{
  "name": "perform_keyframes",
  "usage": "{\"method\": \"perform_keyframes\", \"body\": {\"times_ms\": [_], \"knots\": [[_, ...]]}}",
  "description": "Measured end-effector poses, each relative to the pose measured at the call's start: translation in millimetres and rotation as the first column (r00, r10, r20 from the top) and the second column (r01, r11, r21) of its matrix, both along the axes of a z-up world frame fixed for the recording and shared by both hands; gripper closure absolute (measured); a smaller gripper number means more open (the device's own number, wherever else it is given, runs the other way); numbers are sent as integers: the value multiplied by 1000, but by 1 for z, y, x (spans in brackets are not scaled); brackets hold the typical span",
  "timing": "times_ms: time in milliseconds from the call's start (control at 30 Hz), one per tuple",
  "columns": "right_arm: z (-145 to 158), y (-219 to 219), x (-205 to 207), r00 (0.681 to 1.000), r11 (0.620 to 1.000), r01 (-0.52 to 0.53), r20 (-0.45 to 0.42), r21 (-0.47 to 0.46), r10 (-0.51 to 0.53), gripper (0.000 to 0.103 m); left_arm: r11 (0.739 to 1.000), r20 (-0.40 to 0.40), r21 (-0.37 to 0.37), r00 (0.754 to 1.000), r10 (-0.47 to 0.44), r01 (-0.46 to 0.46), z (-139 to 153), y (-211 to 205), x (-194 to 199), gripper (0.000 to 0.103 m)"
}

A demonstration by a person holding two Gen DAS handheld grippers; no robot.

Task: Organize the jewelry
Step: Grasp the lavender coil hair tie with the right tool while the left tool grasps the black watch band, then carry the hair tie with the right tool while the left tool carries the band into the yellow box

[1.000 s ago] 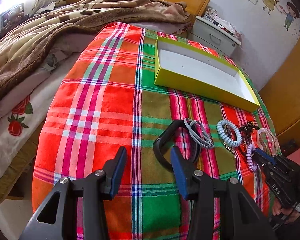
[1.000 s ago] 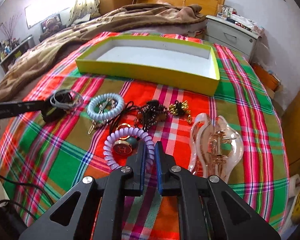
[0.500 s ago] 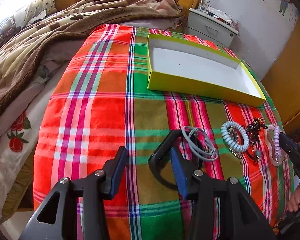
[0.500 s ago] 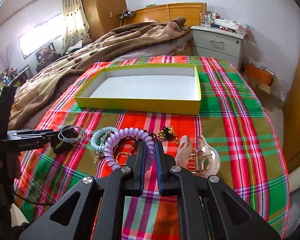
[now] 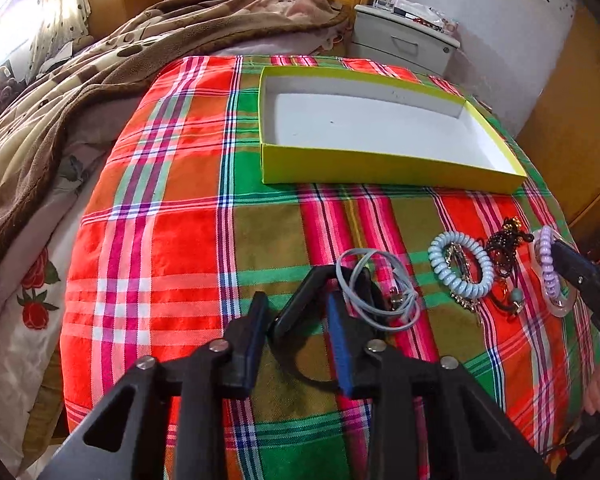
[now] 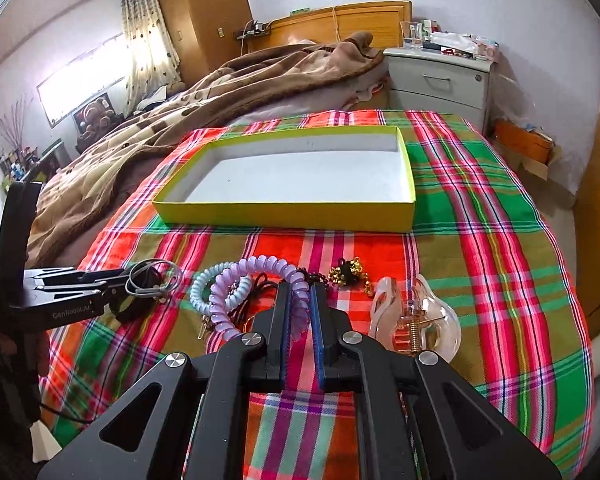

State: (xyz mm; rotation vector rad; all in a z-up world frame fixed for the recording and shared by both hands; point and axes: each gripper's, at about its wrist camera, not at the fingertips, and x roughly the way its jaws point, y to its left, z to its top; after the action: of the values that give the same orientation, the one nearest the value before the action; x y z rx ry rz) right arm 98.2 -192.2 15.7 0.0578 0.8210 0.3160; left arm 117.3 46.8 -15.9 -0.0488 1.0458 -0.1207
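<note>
On the plaid cloth (image 6: 480, 208) spread over the bed, a shallow yellow box (image 6: 284, 213) with a white inside lies beyond a row of trinkets. The right gripper (image 6: 300, 312) is clamped on a purple coil band (image 6: 256, 268), which is held raised above the cloth, in front of a pale blue coil band (image 5: 460, 268), a dark beaded string (image 5: 506, 242), a small gold ornament (image 6: 348, 272) and a clear hair claw (image 6: 416, 316). The left gripper (image 5: 296, 320) is parted, with one finger inside a black bracelet (image 5: 300, 308) and the other outside it, so the rim sits between the pads without yet being pinched; a loop of grey cord (image 5: 376, 292) lies over the bracelet's far edge. For the carry to go well, the purple band should be kept firmly squeezed, moved forward over the near yellow wall, lowered close to the white floor and only then released, since a springy coil is likely to bounce or roll. The bracelet should be pinched clear of the cord, which could otherwise be dragged along.
</note>
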Motion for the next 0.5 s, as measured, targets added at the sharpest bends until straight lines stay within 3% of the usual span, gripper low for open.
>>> {"method": "perform_keyframes", "body": {"times_ms": [167, 300, 500], "knots": [[-2, 0, 0, 1000, 1000, 4, -2, 5, -4, 93, 1000, -6, -10, 1000, -1, 1, 1, 2, -2, 79], [0, -2, -1, 1000, 1000, 11, 2, 12, -11, 93, 1000, -4, -21, 1000, -4, 3, 4, 2, -5, 89], [4, -1, -5, 1000, 1000, 6, 14, 26, -6, 93, 1000, 8, -6, 1000, -24, 24, 16, 3, -16, 90]]}}
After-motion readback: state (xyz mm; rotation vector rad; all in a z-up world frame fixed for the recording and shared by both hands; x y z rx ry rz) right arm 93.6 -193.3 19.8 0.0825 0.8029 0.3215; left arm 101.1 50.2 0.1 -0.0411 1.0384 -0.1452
